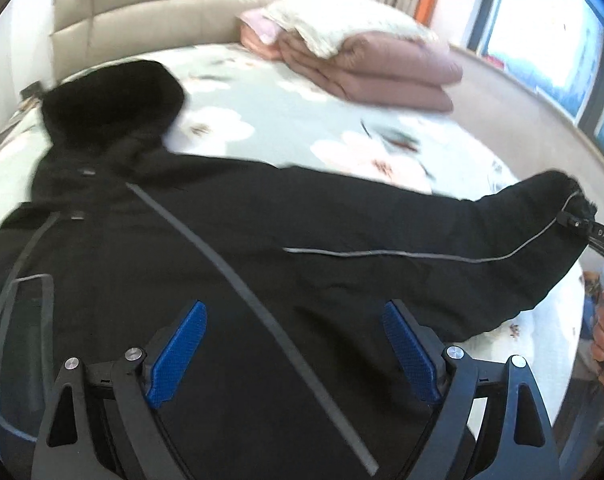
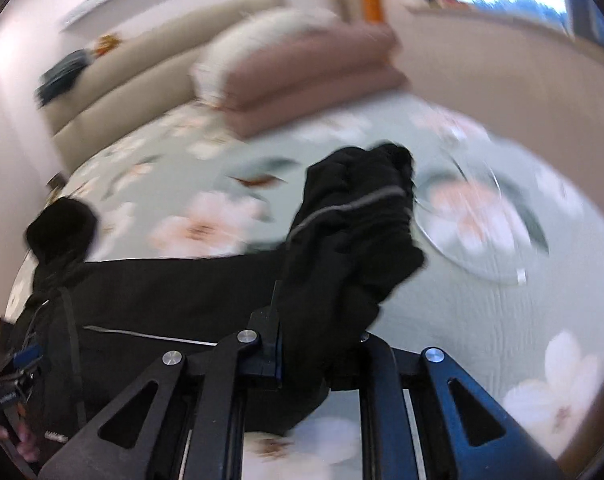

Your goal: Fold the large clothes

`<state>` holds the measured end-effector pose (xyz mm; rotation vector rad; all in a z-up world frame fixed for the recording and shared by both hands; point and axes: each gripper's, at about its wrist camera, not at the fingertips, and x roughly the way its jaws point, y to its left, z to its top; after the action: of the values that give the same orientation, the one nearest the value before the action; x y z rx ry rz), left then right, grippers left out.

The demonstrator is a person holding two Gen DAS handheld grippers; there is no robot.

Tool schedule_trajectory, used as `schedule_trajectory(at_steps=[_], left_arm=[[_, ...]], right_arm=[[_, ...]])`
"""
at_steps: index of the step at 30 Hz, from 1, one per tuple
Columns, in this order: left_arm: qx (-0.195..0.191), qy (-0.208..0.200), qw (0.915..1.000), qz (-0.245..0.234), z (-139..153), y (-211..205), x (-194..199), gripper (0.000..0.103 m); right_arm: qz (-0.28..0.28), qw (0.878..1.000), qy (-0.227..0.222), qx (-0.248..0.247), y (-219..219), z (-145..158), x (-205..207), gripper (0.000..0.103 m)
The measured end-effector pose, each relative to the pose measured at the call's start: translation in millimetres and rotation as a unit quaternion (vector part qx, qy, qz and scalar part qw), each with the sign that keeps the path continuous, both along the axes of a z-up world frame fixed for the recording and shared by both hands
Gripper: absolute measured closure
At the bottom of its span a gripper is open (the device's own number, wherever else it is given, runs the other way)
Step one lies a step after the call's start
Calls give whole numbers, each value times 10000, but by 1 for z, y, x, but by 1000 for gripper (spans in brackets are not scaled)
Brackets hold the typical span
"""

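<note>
A large black hooded jacket (image 1: 229, 264) with grey piping lies spread on a bed, its hood (image 1: 113, 100) toward the headboard. My left gripper (image 1: 293, 352) hangs open just above the jacket's body, its blue pads (image 1: 177, 356) wide apart and empty. The jacket's right sleeve (image 1: 442, 248) stretches to the right, where my right gripper (image 1: 578, 222) pinches the cuff. In the right wrist view my right gripper (image 2: 318, 344) is shut on the bunched sleeve cuff (image 2: 358, 216) and lifts it off the sheet. The jacket body (image 2: 141, 300) lies to its left.
The bed has a pale green floral sheet (image 1: 285, 120). A folded mauve quilt with a cream pillow (image 1: 362, 52) sits near the beige headboard (image 1: 141, 16). A window (image 1: 542, 40) and ledge run along the right. The left gripper (image 2: 17, 364) shows at the far left edge.
</note>
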<state>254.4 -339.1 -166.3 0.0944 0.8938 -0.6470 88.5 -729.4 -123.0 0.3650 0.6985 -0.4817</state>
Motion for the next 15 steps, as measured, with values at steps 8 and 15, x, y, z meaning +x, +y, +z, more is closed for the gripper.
schedule_trajectory(at_steps=[8, 15], left_arm=[[17, -481, 9980, 411, 53, 118, -4, 13], [101, -593, 9925, 1061, 62, 226, -2, 13]], right_arm=[[1423, 9859, -149, -866, 184, 85, 58, 86], [2580, 9615, -104, -942, 344, 86, 114, 86]])
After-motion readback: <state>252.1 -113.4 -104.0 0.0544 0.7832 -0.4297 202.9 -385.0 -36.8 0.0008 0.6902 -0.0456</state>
